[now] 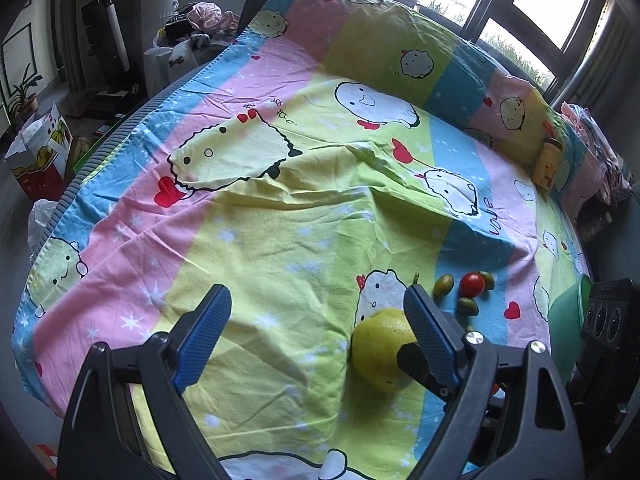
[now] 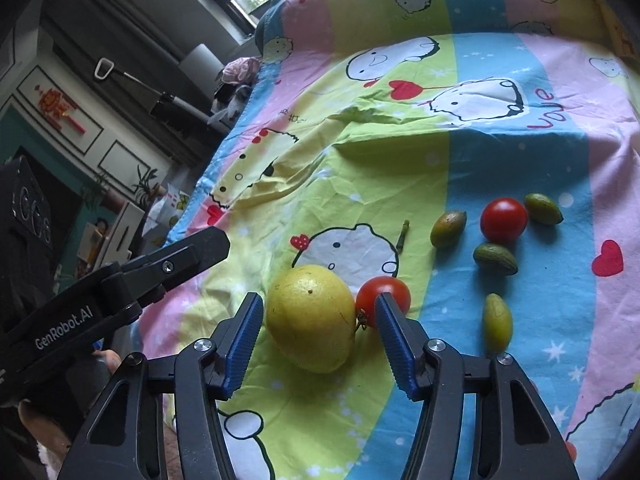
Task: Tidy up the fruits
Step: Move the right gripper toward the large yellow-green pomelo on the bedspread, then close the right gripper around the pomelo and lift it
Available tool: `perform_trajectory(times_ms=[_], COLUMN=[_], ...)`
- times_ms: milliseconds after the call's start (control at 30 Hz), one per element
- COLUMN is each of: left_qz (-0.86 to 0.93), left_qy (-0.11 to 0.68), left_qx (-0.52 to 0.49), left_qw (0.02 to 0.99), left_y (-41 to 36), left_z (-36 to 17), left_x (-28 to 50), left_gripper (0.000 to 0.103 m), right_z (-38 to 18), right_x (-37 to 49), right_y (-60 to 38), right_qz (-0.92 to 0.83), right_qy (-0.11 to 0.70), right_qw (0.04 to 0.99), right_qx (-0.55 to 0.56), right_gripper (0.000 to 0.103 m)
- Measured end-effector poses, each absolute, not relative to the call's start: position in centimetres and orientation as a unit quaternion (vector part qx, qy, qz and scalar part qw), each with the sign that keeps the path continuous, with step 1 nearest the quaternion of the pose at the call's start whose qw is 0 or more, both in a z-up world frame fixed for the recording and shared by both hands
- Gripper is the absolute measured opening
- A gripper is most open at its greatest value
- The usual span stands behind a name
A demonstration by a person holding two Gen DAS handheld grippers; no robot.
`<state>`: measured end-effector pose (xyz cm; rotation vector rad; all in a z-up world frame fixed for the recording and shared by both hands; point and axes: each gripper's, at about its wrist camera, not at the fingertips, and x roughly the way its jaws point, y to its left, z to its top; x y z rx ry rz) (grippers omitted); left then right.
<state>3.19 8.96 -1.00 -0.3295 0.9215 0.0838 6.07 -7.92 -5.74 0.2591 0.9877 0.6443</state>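
Our right hand-held gripper (image 2: 318,316) is half open around the yellow fruit (image 2: 311,323), not squeezing; our left hand-held gripper (image 1: 316,312) beside it gapes wide, holding nothing.

I count one yellow fruit (image 2: 311,322), two tomatoes (image 2: 503,220) (image 2: 383,299), and four small green fruits (image 2: 448,228) (image 2: 543,208) (image 2: 495,259) (image 2: 497,322) on my sheet (image 2: 400,152).

— What surrounds the bed?
— Tall dark-framed windows (image 1: 532,4) behind it, bright daylight and greenery outside. Grey curtains (image 2: 132,12) hang along the wall.
— And the floor side?
— A potted plant (image 1: 22,96), an open cardboard box (image 1: 40,152), and white panelled wall (image 2: 80,136) with a red ornament (image 2: 56,110)
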Motion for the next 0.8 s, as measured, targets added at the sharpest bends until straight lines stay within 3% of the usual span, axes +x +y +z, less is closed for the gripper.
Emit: perform_trajectory(times_ms=[800], left_qz=[0.033], left_qy=[0.445], left_qx=[-0.152], left_qw=[0.882], left_y=[8.0], left_z=[-1.0], left_x=[3.4], left_gripper=[0.088], right_z=[-5.8], right_x=[4.3], right_y=[-4.9], right_qz=[0.271], right_qy=[0.425], right_qw=[0.863], right_qx=[0.029], right_gripper=[0.056])
